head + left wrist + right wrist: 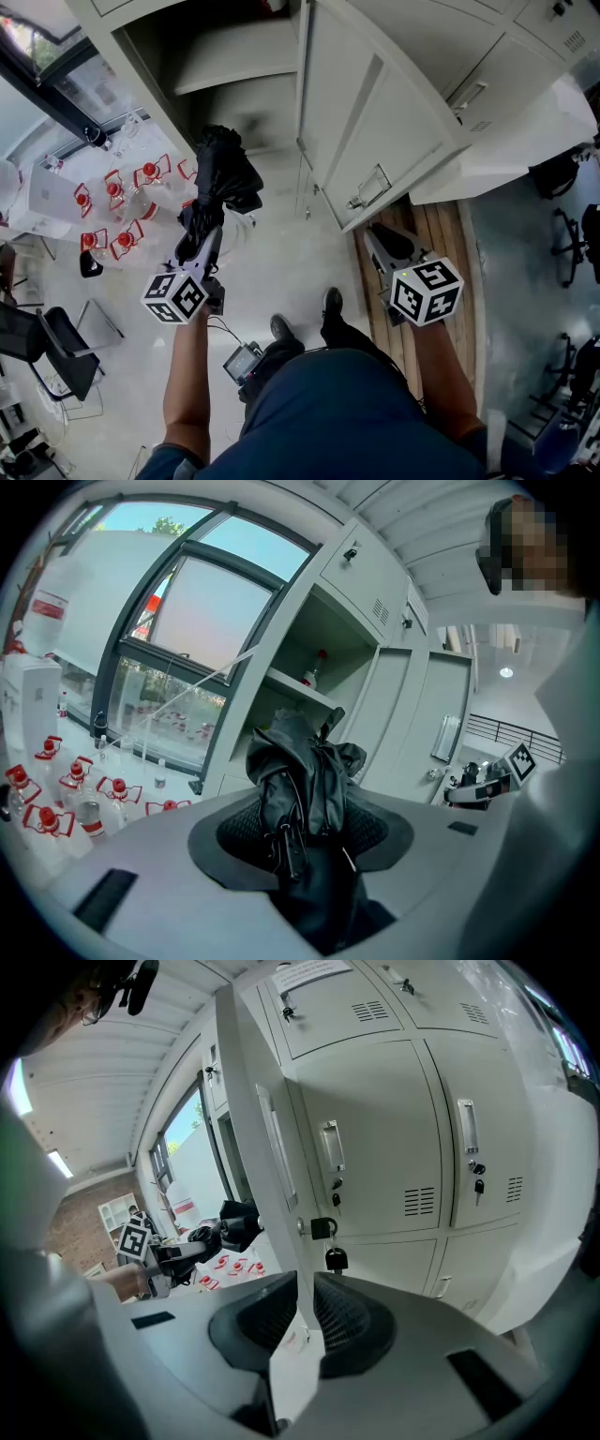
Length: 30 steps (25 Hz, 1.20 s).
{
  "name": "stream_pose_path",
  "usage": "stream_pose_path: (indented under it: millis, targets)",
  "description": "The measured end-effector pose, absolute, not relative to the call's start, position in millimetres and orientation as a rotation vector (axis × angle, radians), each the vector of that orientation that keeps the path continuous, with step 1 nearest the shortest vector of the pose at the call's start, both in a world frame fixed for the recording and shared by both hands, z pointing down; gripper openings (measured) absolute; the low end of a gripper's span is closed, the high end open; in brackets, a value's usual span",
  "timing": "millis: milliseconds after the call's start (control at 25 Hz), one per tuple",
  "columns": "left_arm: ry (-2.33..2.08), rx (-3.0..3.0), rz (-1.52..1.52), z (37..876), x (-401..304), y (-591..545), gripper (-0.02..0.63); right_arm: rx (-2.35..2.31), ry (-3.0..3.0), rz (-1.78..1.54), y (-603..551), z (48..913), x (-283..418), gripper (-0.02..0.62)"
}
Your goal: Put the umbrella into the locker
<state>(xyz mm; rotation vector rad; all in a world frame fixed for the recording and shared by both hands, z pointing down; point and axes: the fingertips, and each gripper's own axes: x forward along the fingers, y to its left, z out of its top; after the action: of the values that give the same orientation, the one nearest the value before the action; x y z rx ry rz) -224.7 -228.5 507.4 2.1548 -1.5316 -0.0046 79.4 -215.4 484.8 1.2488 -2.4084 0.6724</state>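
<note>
A folded black umbrella [221,180] sticks up from my left gripper [202,242], which is shut on its lower part. In the left gripper view the umbrella [302,785] fills the gap between the jaws of that gripper [305,834], its top in front of the open locker compartment [314,682]. In the head view that compartment [230,84] lies just beyond the umbrella's tip. My right gripper [381,236] is shut on the edge of the open locker door [375,122]. The right gripper view shows the door edge [281,1194] pinched between the pads of that gripper [302,1321].
Several red-capped bottles [117,202] stand on the floor at the left. A black chair [56,347] is at the lower left. A padlock [336,1258] hangs on the door. Closed lockers [412,1147] fill the right. A small red-topped bottle [317,667] stands on the locker shelf.
</note>
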Motion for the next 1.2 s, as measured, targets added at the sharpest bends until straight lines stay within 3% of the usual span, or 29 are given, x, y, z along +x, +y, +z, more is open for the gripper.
stream_pose_path:
  millis: [1200]
  targets:
    - [-1.475,1.972,-0.06,558.6,-231.4,-242.9,0.216,1.19,-2.341,0.789,-216.2,527.6,83.4,0.044]
